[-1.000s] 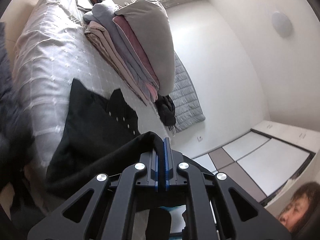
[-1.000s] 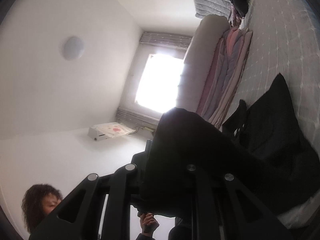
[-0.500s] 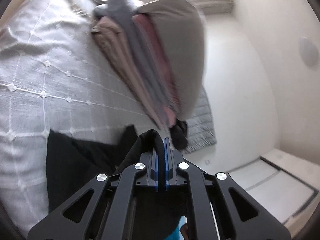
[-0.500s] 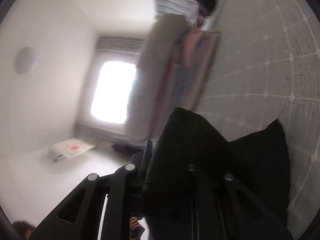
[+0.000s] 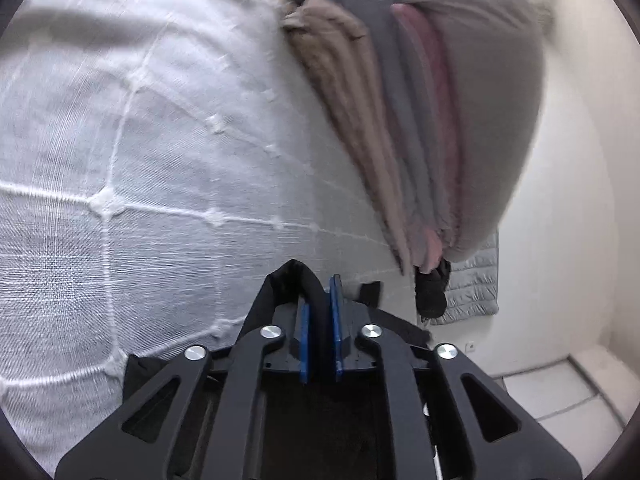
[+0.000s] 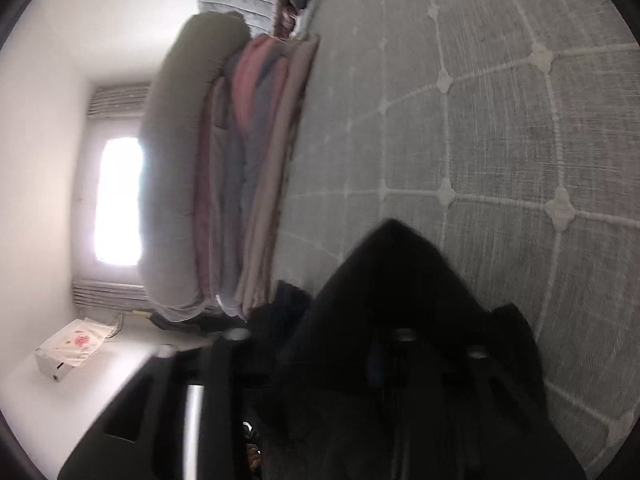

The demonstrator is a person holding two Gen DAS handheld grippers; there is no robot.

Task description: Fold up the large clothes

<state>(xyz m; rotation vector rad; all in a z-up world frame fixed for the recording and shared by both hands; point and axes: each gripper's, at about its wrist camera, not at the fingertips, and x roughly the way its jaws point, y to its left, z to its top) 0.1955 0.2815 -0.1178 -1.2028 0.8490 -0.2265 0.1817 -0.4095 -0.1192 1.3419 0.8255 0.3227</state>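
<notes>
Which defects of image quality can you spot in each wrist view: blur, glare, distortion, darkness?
Left wrist view: motion blur smears the stack of folded clothes; fisheye bends the bedspread grid; the blown-out window sits at the top edge. Right wrist view: the window glares white; the black garment is so dark it hides the right gripper; edges are blurred.

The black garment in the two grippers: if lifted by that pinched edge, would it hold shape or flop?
Probably flop: the black garment bulges in a soft fold around the left gripper, whose jaws are opening with cloth between them. In the right wrist view it drapes over the right gripper, also opening. On the woven bedspread it likely drags rather than slides.
</notes>
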